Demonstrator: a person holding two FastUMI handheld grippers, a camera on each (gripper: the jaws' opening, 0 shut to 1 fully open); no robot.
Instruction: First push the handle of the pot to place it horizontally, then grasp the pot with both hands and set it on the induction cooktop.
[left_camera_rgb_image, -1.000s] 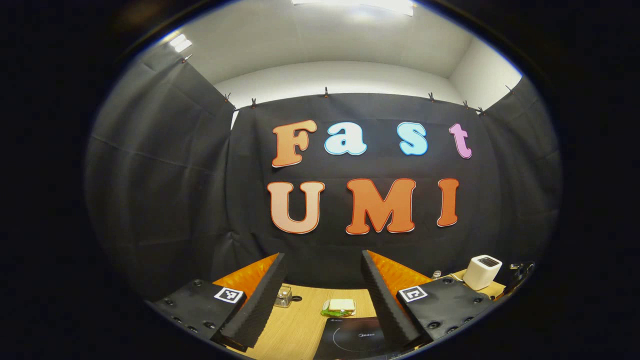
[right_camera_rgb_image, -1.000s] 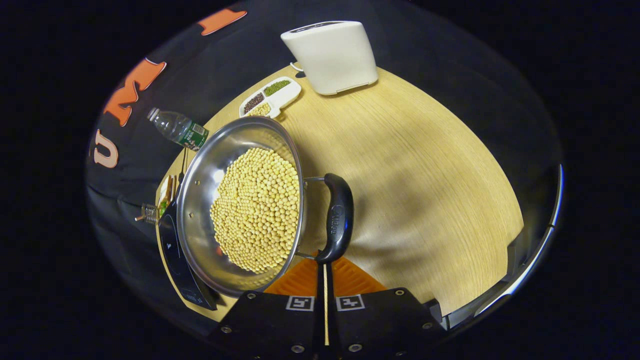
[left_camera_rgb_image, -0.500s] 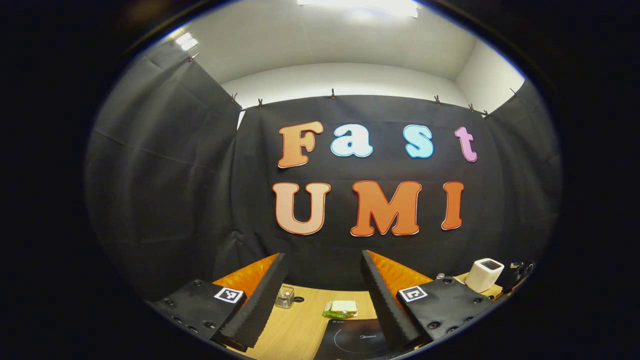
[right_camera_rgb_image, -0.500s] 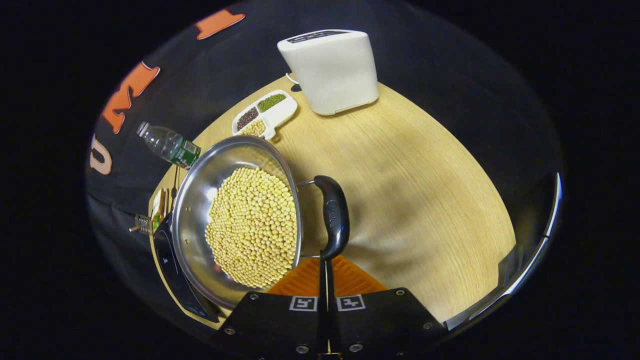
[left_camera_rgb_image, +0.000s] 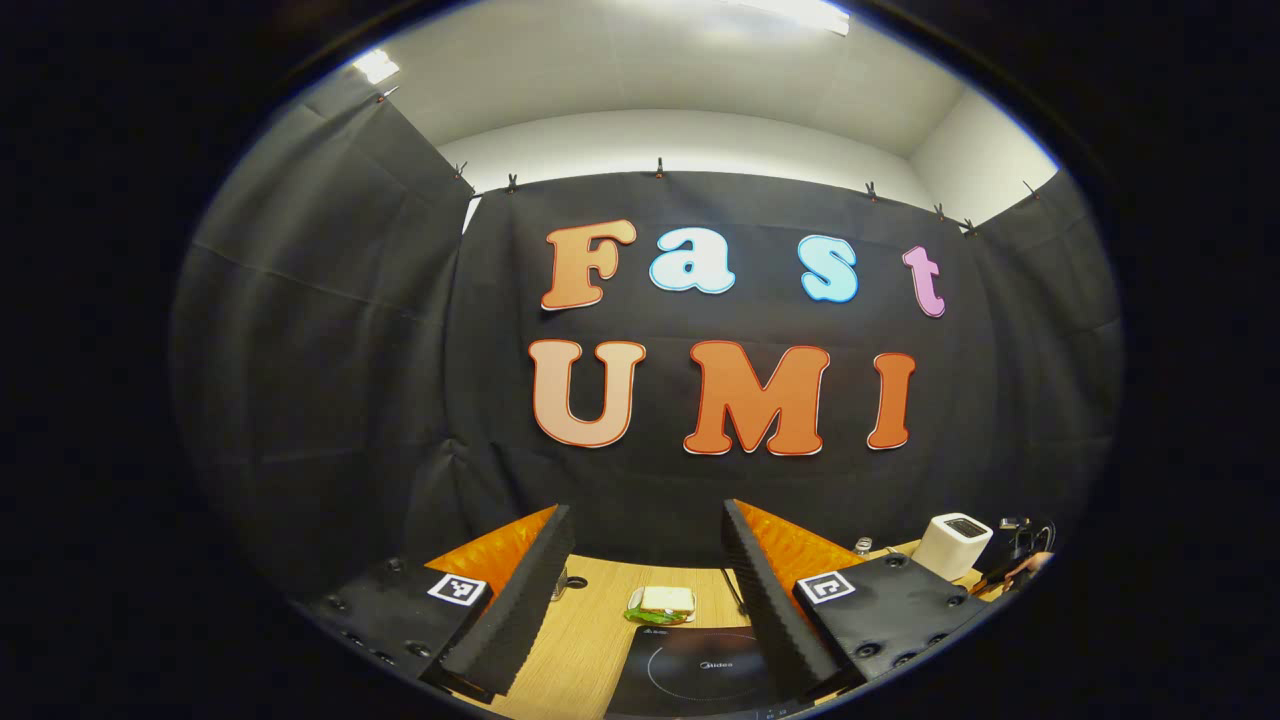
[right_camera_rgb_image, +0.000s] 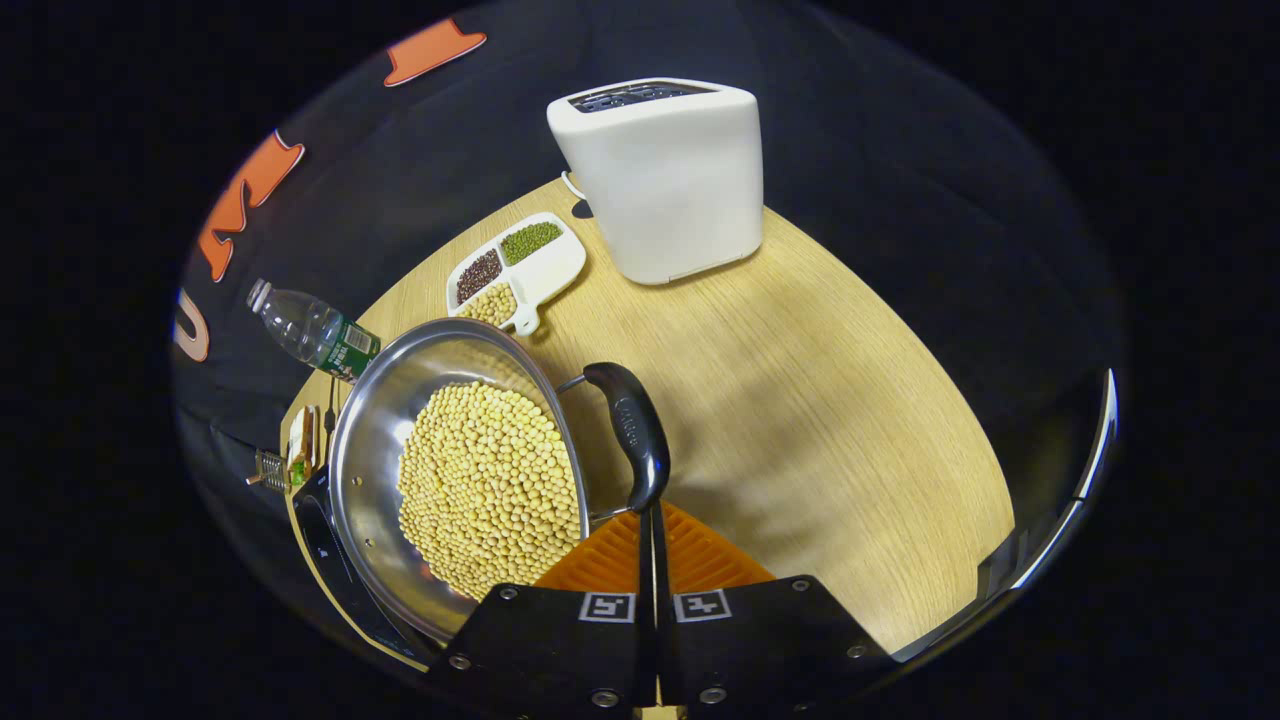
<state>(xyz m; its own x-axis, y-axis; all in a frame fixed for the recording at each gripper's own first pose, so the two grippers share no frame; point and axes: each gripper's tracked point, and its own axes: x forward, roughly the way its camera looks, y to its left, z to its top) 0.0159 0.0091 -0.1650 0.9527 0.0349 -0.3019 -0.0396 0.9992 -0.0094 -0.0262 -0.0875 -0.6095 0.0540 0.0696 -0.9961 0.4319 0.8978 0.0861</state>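
white toaster (right_camera_rgb_image: 665, 180), divided bean dish (right_camera_rgb_image: 517, 272) and water bottle (right_camera_rgb_image: 313, 331) share the table (right_camera_rgb_image: 830, 400).

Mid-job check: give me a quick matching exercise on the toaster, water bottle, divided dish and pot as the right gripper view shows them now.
Things:
1. toaster
2. water bottle
3. divided dish
4. pot

States:
A. filled with yellow beans
B. lying on its side at the table edge
C. standing upright, white
D. three compartments with different beans

Pairs: 1-C, 2-B, 3-D, 4-A
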